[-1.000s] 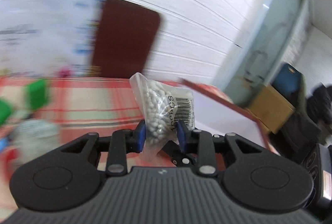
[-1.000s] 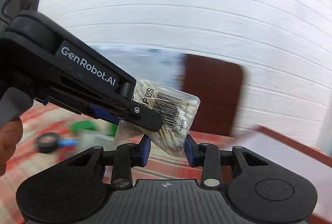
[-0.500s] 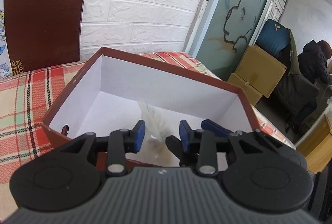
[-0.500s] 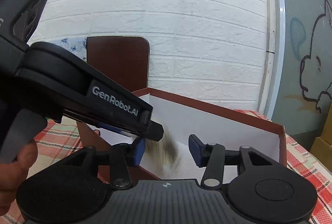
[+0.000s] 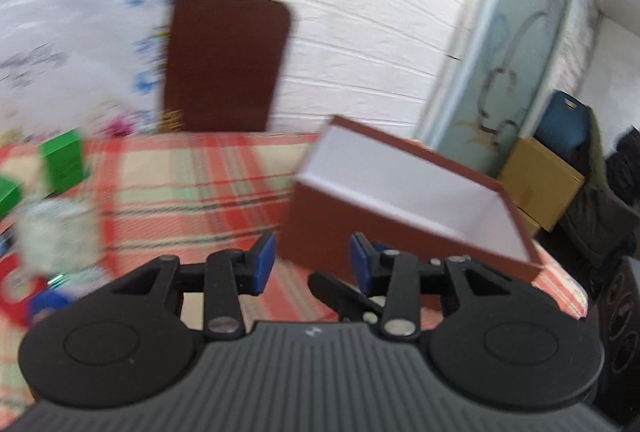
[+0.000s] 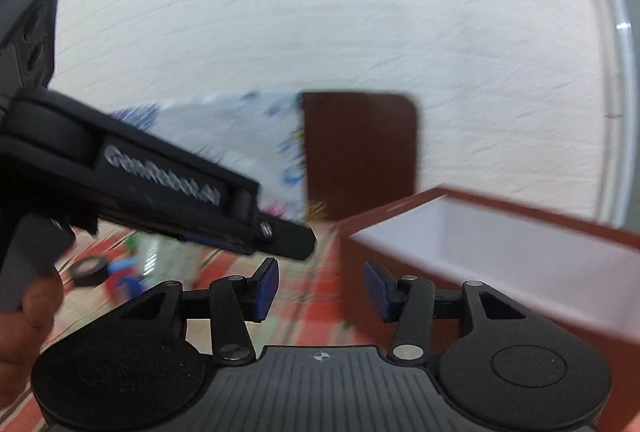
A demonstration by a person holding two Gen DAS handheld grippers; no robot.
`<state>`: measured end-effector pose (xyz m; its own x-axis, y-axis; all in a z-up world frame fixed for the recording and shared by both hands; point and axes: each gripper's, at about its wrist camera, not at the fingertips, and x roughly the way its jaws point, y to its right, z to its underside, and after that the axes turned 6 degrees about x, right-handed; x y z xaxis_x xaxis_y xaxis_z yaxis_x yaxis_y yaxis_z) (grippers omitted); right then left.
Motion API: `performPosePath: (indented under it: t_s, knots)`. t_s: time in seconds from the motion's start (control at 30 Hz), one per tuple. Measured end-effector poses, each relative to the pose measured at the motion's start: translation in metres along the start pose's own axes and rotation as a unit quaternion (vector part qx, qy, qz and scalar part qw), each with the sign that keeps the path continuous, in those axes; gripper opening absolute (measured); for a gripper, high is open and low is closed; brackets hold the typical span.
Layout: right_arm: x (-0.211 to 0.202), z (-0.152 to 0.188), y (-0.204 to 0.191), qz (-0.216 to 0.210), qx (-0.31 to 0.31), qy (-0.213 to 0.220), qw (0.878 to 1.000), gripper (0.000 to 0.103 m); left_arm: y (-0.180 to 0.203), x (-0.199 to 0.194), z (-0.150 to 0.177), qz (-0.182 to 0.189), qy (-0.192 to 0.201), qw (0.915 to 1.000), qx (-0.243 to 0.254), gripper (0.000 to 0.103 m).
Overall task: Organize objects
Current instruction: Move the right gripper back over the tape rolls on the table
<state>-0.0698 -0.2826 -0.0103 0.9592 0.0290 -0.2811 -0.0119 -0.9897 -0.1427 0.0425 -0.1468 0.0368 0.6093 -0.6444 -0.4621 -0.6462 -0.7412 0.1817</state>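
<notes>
Box (interior white) faces both wide-open, empty grippers; only right view shows tape.

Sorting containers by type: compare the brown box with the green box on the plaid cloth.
The brown box is open and white inside; the green box looks closed. The brown box looks larger and sits right; the green box sits far left, blurred. Both rest on the plaid cloth.

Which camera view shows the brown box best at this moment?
The left wrist view: the brown box appears nearly whole there, with its rim, front wall and white inside, though blurred. The right wrist view shows only its near corner and part of the white inside; the frame edge cuts off the rest.
</notes>
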Motion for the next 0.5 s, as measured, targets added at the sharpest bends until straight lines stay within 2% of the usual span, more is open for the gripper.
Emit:
performPosePath:
  t_s: [0.13,0.23,0.4,0.5]
  knots:
    - [0.037,0.025,-0.043,-0.066,0.01,-0.075,0.995,0.047,-0.066,-0.033,0.023,-0.061,-0.005,0.9953,-0.076,0.043]
    - [0.064,0.024,-0.068,-0.093,0.005,-0.095,0.991,0.047,-0.106,-0.054,0.038,-0.093,-0.005,0.9869,-0.131,0.043]
    - [0.09,0.018,-0.093,-0.134,0.004,-0.135,0.982,0.047,-0.146,-0.077,0.053,-0.119,0.004,0.9759,-0.183,0.043]
    - [0.103,0.023,-0.105,-0.138,0.002,-0.154,0.978,0.047,-0.161,-0.088,0.057,-0.124,0.014,0.9724,-0.197,0.043]
